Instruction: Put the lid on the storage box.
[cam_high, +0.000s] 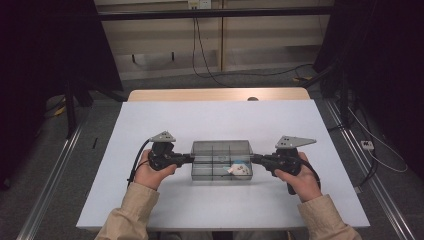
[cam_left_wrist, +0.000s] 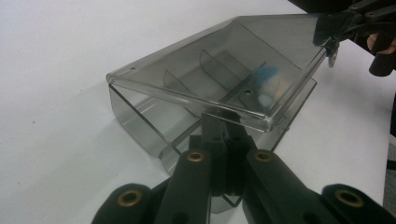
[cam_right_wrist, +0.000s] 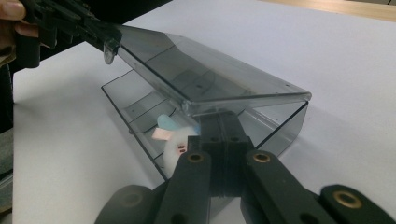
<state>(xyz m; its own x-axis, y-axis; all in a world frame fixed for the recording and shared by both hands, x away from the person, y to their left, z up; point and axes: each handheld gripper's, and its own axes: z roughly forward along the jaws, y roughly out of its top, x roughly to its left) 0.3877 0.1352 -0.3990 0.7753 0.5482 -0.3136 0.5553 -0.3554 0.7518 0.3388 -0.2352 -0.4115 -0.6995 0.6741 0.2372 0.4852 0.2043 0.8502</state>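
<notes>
— Left gripper (cam_high: 189, 159) came in from one short end of the smoky clear box (cam_high: 222, 160), jaws pressed together on the raised lid's (cam_left_wrist: 219, 70) edge at that end. What did its twin do?

— Right gripper (cam_high: 254, 159) met the box from the opposite end, jaws likewise closed and pinching the lid's edge there. Between the two tips the lid stood tilted up, hinged along the far long side, with the open tray (cam_right_wrist: 140, 109) below it.

— And straight ahead of each gripper?

— Ahead of the left one, in its own view, the lid sloped away above the dividers (cam_left_wrist: 212, 63), and the other gripper's tip (cam_left_wrist: 348, 23) held the far corner. Ahead of the right one, in its view, a white object with a blue patch and a pink tab (cam_right_wrist: 175, 135) lay in the compartment just beyond its jaws, at the near side of the tray.

— Where did all this rest?

— On the white table (cam_high: 150, 125), box between the two hands (cam_high: 150, 172), each gripper just beside its own end of the box and the white object nearer the right one.
</notes>
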